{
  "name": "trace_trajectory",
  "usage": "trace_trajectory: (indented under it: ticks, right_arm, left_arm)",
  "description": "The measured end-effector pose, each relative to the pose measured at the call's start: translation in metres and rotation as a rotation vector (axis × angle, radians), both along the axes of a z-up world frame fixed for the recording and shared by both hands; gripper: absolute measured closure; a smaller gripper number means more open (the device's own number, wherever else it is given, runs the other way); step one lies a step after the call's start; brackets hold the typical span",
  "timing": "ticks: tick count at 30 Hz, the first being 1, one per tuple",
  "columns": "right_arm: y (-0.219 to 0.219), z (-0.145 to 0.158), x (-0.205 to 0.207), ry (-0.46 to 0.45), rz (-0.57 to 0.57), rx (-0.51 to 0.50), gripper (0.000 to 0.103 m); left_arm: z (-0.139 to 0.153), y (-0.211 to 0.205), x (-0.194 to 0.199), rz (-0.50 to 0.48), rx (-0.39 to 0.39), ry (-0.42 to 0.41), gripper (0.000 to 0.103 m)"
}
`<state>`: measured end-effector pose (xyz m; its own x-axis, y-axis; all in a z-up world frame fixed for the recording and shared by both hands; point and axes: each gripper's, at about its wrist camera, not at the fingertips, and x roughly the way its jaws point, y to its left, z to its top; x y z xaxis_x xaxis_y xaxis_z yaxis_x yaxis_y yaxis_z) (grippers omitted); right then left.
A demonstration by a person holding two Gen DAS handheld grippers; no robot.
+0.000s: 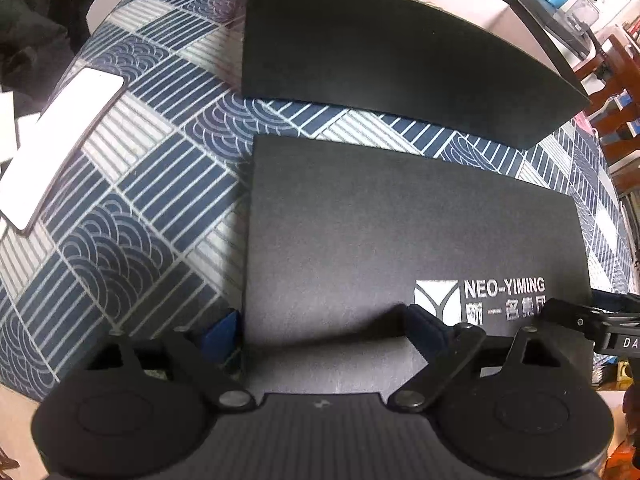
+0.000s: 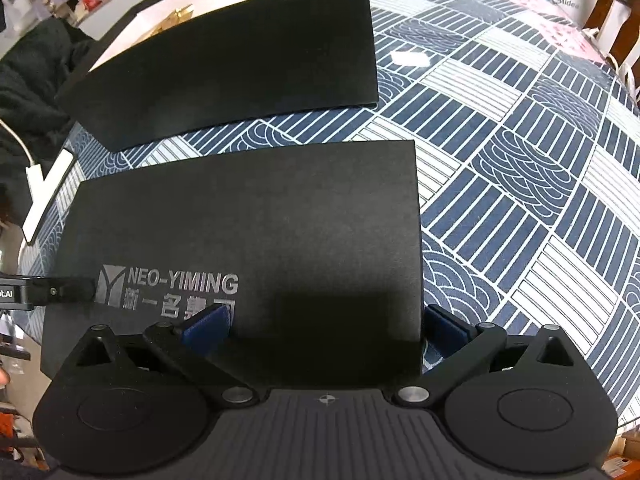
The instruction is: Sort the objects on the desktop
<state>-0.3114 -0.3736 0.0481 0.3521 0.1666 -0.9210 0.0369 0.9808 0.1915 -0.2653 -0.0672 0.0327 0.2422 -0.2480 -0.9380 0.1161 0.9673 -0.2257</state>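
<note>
Your left gripper (image 1: 320, 324) had its blue-padded fingers (image 1: 222, 332) spread wide across the left end of the flat matte-black rectangular box lid (image 1: 400, 232) printed NEO-YIMING; one pad sat off its left edge, the other over its top; your right gripper (image 2: 324, 324) straddled the lid's (image 2: 260, 216) right end the same way, fingers (image 2: 208, 322) apart; whether the pads touched it, you could not tell; the lid lay on the navy-and-white patterned tablecloth (image 1: 140, 184), near the open black box (image 1: 380, 64) behind it; a white phone (image 1: 60, 136) lay to the left.

lid (image 1: 400, 216) on tablecloth (image 1: 140, 184) | box (image 1: 380, 64) behind | phone (image 1: 60, 140) left, probably
</note>
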Motion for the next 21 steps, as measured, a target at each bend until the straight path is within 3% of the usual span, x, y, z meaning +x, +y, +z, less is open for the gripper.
trace_trajectory:
  ticks: [21]
  right_arm:
    - [0.001, -0.001, -0.024, -0.05, -0.088, 0.021, 0.0]
  left_arm:
    - [0.002, -0.005, -0.024, 0.03, 0.026, -0.011, 0.0]
